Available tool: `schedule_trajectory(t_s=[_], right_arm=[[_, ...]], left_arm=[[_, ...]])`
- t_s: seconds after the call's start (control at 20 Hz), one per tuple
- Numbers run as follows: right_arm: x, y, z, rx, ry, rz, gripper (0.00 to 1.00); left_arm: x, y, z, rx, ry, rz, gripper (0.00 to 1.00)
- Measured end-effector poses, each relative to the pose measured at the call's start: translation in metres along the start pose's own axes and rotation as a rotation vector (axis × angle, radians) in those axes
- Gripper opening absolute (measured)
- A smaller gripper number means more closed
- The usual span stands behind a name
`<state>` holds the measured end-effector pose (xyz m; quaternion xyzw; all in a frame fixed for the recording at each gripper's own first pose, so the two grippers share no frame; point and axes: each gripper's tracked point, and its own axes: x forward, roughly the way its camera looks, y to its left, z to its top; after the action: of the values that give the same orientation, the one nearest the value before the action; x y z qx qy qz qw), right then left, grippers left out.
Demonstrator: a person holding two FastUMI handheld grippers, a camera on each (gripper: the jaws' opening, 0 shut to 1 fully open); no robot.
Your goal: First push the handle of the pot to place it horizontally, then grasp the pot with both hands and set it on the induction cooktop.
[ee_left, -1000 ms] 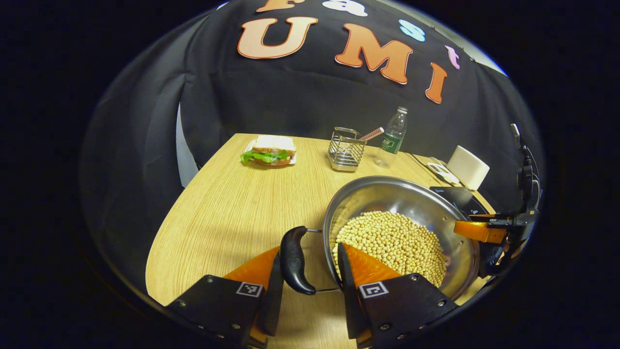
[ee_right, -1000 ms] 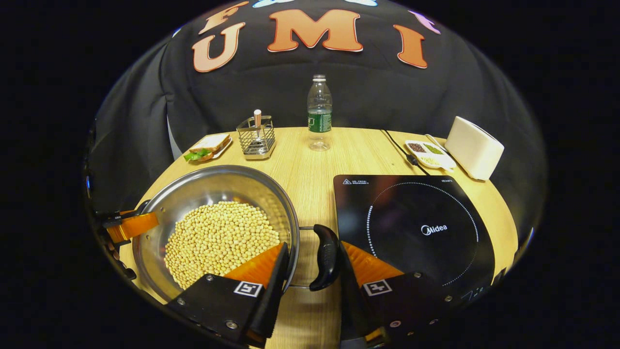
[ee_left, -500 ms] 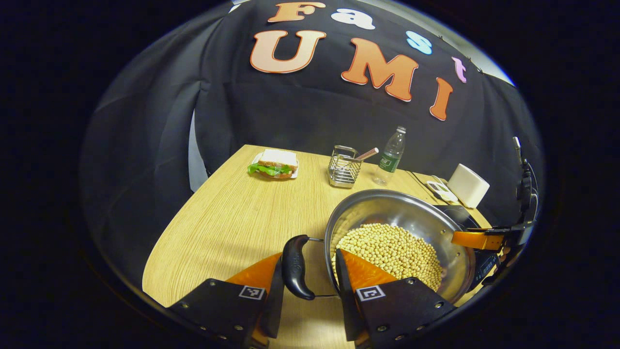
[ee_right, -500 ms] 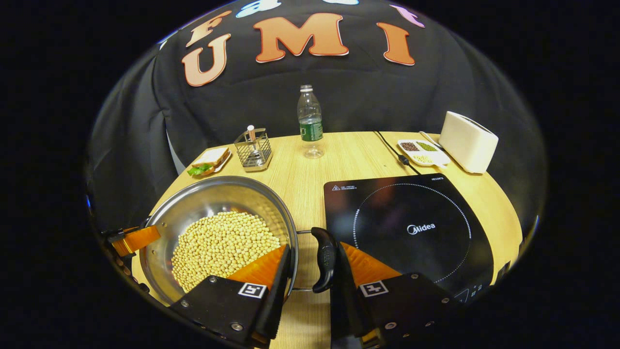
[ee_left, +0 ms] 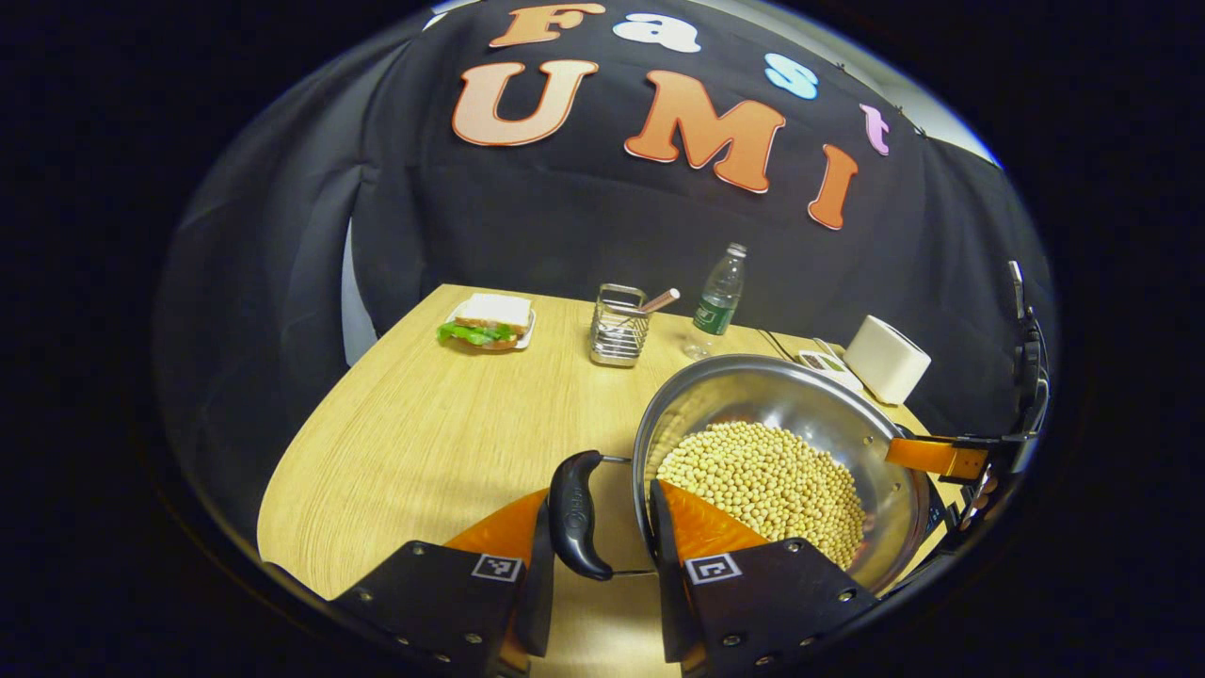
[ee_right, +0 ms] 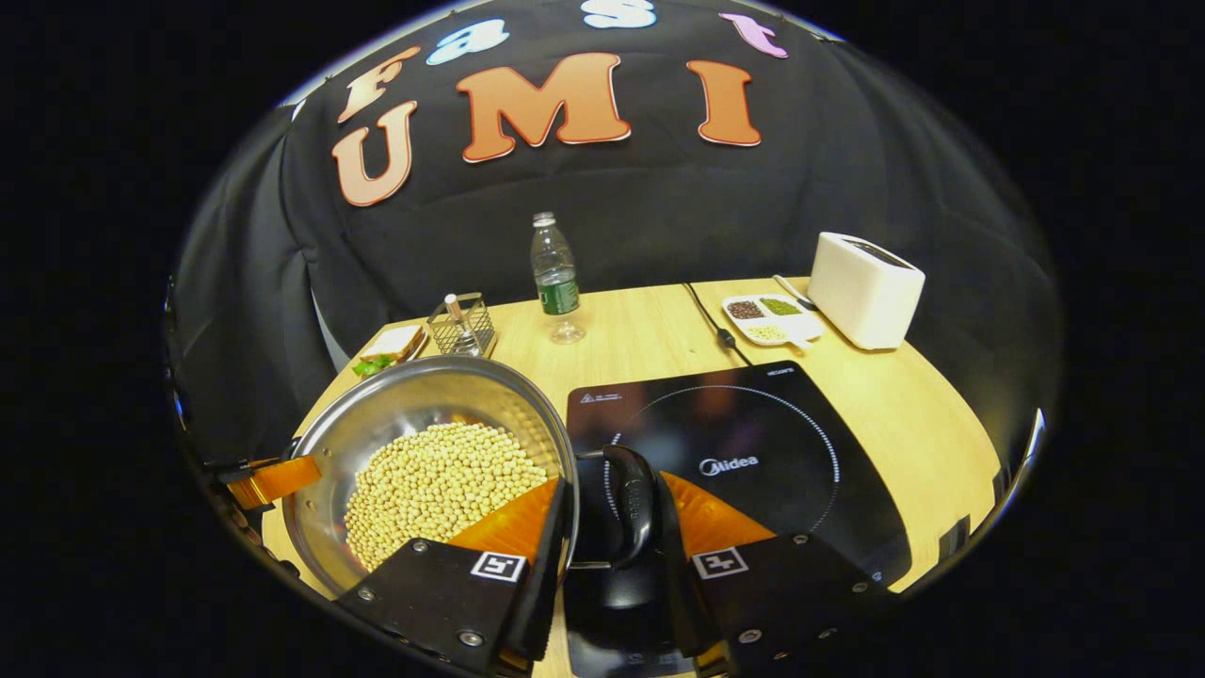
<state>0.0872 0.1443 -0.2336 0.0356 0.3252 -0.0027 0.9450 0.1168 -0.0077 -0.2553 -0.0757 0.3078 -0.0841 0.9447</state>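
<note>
- Left gripper [ee_left: 593, 527] straddled the pot's [ee_left: 753, 395] black left handle [ee_left: 571, 513], one finger outside it, the other inside the rim on the beans [ee_left: 763, 476]; whether it pinched tight, I couldn't tell.
- Right gripper [ee_right: 612, 527] did likewise at the right handle [ee_right: 629, 504].
- Pot sat beside the cooktop [ee_right: 753, 424], right handle over its edge.

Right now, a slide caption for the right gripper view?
Right gripper clasps the handle of the bean-filled pot beside the induction cooktop.
</note>
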Motion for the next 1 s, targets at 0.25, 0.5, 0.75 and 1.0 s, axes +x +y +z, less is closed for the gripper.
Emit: schedule_trajectory(t_s=[0.25,0.5,0.75,1.0], right_arm=[[-0.014,-0.042,0.011,0.048,-0.024,-0.016,0.5],[-0.023,-0.092,0.018,0.096,-0.037,-0.047,0.5],[-0.024,-0.139,0.016,0.144,-0.038,-0.074,0.5],[-0.017,-0.18,0.013,0.176,-0.037,-0.107,0.5]], left_arm=[[0.0,-0.049,0.015,0.043,-0.019,-0.028,0.47],[0.01,-0.1,0.017,0.082,0.002,-0.062,0.48],[0.025,-0.15,0.01,0.103,0.041,-0.096,0.48],[0.046,-0.191,-0.004,0.122,0.093,-0.122,0.49]])
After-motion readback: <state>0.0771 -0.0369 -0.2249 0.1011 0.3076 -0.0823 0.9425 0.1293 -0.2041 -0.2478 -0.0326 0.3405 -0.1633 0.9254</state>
